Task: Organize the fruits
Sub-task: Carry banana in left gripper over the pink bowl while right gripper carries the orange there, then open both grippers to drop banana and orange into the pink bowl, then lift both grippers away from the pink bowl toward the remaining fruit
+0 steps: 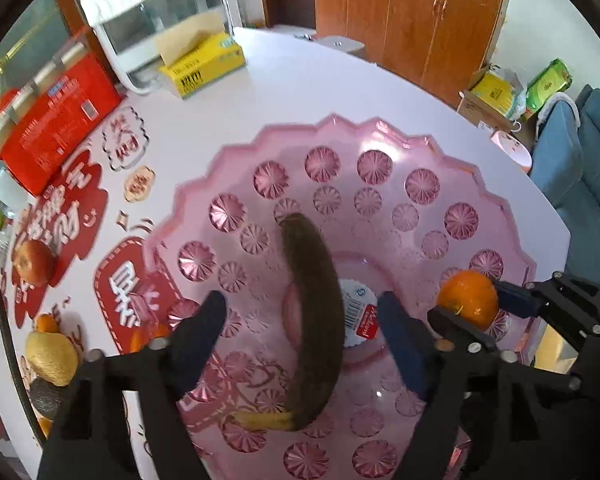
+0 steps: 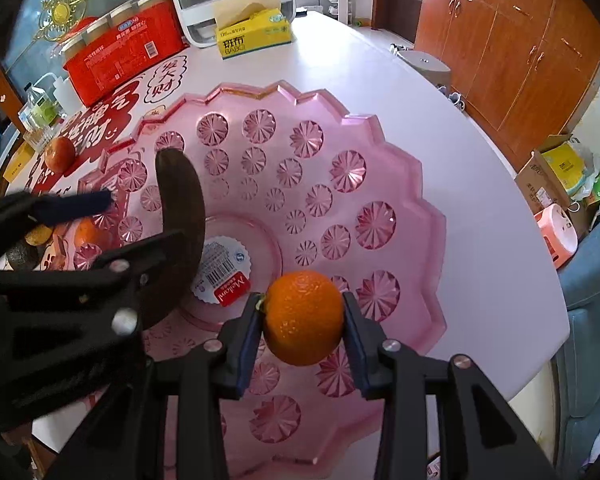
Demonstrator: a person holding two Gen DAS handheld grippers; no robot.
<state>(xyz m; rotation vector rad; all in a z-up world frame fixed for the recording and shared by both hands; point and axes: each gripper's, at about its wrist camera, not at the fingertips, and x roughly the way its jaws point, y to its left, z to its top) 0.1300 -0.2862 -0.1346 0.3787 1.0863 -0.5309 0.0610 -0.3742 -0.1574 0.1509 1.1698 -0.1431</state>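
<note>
A pink scalloped fruit bowl [image 1: 380, 148] [image 2: 400, 200] stands on the white table. A dark overripe banana [image 1: 312, 312] [image 2: 180, 196] lies in it. My left gripper [image 1: 300, 320] is open, its fingers on either side of the banana without touching it. My right gripper [image 2: 303, 320] is shut on an orange [image 2: 303, 316] and holds it over the bowl's near side; the orange also shows in the left wrist view [image 1: 468, 298]. A red apple [image 1: 34, 262] [image 2: 59, 153], a yellow pear [image 1: 52, 352], an avocado [image 1: 44, 396] and another orange [image 2: 88, 232] lie left of the bowl.
A red box [image 1: 56, 120] [image 2: 124, 52], a yellow tissue box [image 1: 204, 64] [image 2: 252, 34] and a white appliance [image 1: 156, 20] stand at the table's far side. Red paper decorations [image 1: 64, 220] lie on the left. Blue sofa [image 1: 572, 176] and cartons stand at the right.
</note>
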